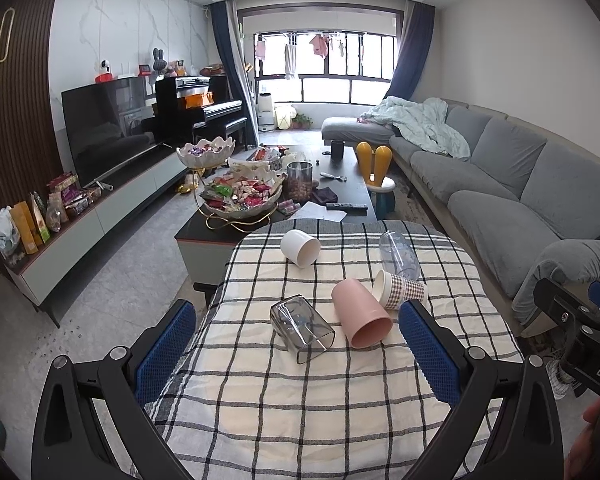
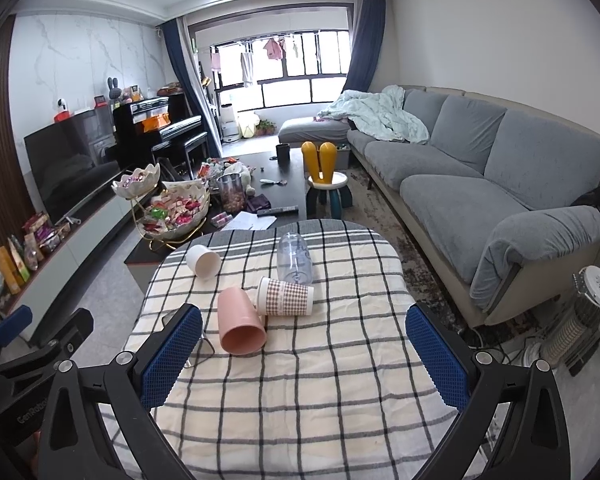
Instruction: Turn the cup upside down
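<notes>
Nothing has been flipped yet, as far as I can see. Five cups lie on their sides on the checked cloth of the desk [image 1: 340, 420]: a white cup [image 1: 300, 247] toward the far left corner, a clear bottle-shaped cup [image 1: 399, 254] toward the far right, a brown-checked paper cup [image 1: 400, 289] just in front of it, a pink cup [image 1: 361, 318] touching that paper cup near the middle, and a clear square glass [image 1: 302, 327] just left of the pink one.

The left tool [image 1: 296, 354] hovers above the near edge with its blue pads spread wide, holding nothing; the glass and pink cup sit ahead between its fingers. The right tool [image 2: 304, 352] is likewise spread and empty, facing the pink cup's open mouth.

I judge the task is at its very start: every cup remains to be gripped, turned mouth-down and set on the cloth.
</notes>
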Available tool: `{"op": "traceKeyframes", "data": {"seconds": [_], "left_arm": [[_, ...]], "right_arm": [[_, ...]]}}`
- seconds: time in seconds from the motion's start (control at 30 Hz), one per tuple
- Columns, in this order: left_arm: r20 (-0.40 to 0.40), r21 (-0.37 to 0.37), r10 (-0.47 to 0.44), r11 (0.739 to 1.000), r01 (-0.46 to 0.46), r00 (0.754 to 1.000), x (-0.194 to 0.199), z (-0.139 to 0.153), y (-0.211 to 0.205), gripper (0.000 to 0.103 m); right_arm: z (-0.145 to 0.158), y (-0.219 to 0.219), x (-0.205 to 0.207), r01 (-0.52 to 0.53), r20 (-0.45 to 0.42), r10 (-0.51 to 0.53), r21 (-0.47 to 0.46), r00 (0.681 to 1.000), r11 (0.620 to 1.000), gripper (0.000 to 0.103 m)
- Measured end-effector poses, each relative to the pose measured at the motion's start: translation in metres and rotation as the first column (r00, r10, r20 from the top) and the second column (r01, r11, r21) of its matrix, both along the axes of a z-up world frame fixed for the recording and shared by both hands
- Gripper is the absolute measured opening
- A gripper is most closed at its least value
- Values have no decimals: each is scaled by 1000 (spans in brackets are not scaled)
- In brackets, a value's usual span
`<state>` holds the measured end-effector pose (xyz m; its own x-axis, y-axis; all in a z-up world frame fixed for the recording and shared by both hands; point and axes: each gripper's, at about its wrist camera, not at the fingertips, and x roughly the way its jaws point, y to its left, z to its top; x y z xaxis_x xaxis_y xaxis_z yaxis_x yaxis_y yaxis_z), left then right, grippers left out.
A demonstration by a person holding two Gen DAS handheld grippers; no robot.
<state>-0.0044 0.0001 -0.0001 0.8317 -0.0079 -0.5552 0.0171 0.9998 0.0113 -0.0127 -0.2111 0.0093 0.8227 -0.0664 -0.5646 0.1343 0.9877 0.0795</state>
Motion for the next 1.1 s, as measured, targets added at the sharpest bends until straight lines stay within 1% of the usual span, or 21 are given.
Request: {"op": "traceKeyframes", "data": {"seconds": [0.6,1.1], "left_arm": [[-2,2,-1,1000,1,1000,0,-3,1,103],[-2,4,-3,1000,3,1000,1,-4,1,103]], "right_arm": [[-1,-4,1,30,8,-30,-20,1000,999,102],[-1,-4,2,29,9,-29,-24,1000,999,102]]}}
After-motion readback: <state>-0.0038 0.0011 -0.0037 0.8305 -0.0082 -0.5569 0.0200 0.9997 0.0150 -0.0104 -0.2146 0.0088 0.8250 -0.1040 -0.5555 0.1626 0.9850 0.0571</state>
